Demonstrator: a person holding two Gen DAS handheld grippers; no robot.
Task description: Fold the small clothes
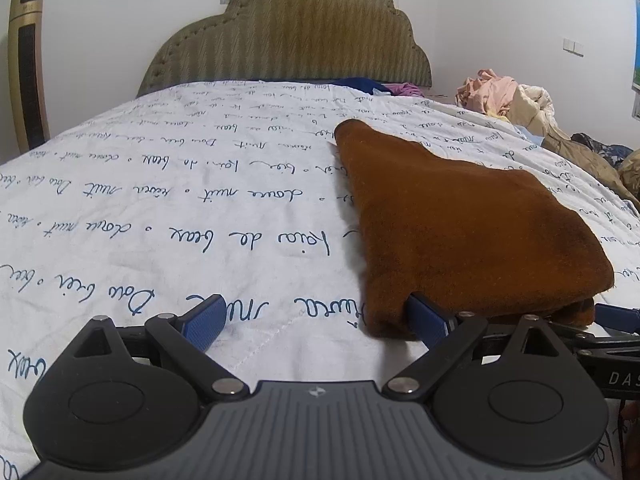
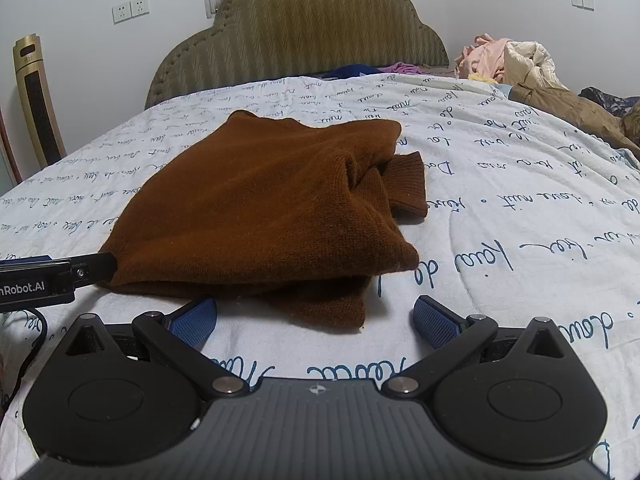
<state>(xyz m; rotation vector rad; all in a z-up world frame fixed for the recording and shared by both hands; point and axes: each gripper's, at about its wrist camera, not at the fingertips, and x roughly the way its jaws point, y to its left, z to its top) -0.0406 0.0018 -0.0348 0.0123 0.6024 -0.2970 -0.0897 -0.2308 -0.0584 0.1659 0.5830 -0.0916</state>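
A brown knitted sweater [image 1: 452, 220] lies folded on the white bedspread [image 1: 180, 184] with blue script. My left gripper [image 1: 316, 320] is open, low over the bed at the sweater's near left corner; its right finger [image 1: 426, 320] touches the folded edge. In the right wrist view the sweater [image 2: 264, 200] lies ahead with a ribbed cuff [image 2: 408, 184] sticking out at its right. My right gripper [image 2: 316, 322] is open and empty just in front of the sweater's near edge. The left gripper's finger [image 2: 94, 266] shows at the left, at the sweater's corner.
A padded olive headboard [image 1: 288, 36] stands at the far end. A pile of pink, cream and tan clothes [image 1: 516, 100] lies at the right side of the bed, and also shows in the right wrist view [image 2: 520, 68]. A gold tower unit [image 1: 26, 64] stands at the left.
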